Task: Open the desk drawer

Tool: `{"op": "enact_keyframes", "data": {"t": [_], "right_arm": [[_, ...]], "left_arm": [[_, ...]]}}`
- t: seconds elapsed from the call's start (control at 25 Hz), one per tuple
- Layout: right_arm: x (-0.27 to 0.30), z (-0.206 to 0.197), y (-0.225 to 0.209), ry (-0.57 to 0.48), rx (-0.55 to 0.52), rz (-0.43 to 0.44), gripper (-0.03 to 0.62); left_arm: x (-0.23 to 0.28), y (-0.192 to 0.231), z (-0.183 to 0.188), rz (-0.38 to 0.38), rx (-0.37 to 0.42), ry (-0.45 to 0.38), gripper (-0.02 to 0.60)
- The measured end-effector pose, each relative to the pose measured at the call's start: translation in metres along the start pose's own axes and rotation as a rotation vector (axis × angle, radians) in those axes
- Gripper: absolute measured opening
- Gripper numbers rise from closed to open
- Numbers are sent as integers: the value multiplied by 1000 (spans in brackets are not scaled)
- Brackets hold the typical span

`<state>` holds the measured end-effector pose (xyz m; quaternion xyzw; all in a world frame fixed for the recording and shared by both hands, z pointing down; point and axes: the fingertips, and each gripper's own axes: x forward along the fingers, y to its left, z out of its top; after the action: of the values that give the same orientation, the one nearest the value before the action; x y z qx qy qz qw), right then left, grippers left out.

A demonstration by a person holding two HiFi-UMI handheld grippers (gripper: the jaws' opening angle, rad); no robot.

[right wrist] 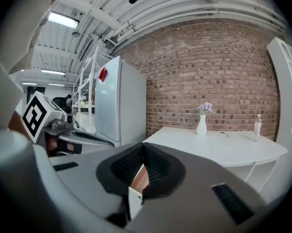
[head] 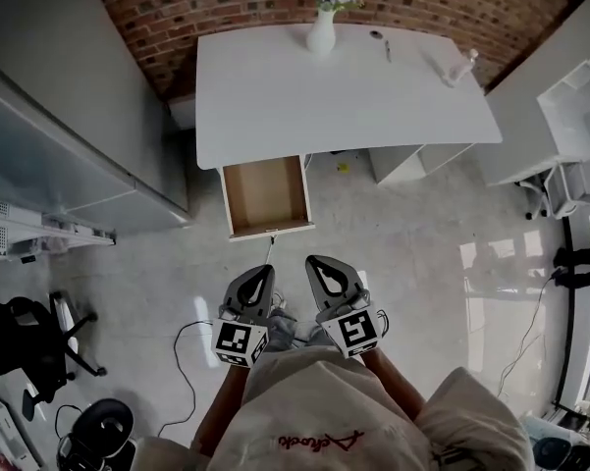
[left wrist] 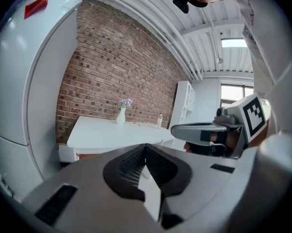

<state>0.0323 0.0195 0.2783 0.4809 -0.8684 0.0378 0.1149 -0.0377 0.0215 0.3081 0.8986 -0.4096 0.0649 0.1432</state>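
Near, at the person's torso: left tongs (head: 263, 273) and right tongs (head: 317, 263) side by side, both closed tip to tip and empty, well apart from the drawer (head: 266, 196). Drawer is pulled out toward the near side under the white worktop's (head: 373, 101) left end, wooden inside showing. Vase (head: 321, 29) at the worktop's far edge.
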Motion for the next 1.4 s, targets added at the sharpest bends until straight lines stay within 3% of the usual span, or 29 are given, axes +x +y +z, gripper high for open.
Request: {"op": "enact_keyframes", "data": {"t": [0.4,0.88,1.4], "right_arm": [[-82,-6,-10,-26,32,19,17],[-171,-17,24,-73,69,47,17],[-212,-17,55,-108,55,53,17]], "left_arm": [[-13,-84,-4,20,28,1,12],[-56,-162,-22,43,64,-31,12],[-94,-192,-29,62,93,-74,12]]}}
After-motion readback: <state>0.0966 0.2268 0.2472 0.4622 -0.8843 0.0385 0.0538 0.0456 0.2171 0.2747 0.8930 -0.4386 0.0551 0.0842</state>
